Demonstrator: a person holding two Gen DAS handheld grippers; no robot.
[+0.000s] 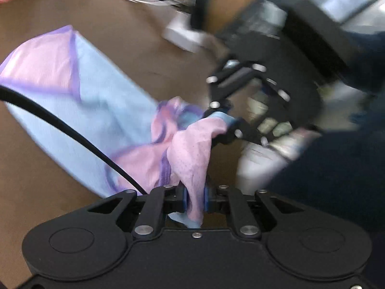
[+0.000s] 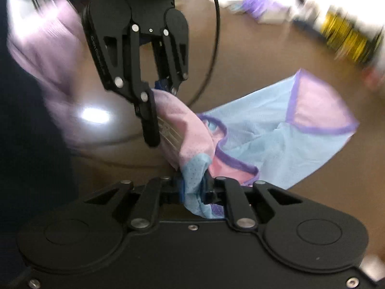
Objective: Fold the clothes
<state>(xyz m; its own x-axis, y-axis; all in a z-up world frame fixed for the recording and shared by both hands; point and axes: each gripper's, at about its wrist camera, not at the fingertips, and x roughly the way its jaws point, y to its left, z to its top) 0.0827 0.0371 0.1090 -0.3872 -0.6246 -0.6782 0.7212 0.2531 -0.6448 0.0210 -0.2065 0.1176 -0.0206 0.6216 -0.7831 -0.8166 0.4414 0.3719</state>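
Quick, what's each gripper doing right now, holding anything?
Left gripper: closed on a pink fold of the garment.
Right gripper: closed on a light-blue mesh edge of the same garment, close beside the left one.

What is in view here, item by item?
garment: one, light blue and pink mesh with purple trim, mostly lying on the brown table, one end lifted.
table: one, brown, under the garment.
black cable: one, crossing over the garment in the left wrist view.
background clutter: blurred white, purple and yellow items along the table's far edge; not identifiable.
left tongs: black, blue pads, shut on the pink part of the garment.
right tongs: black, shut on the blue part of the garment, close beside the left tongs.
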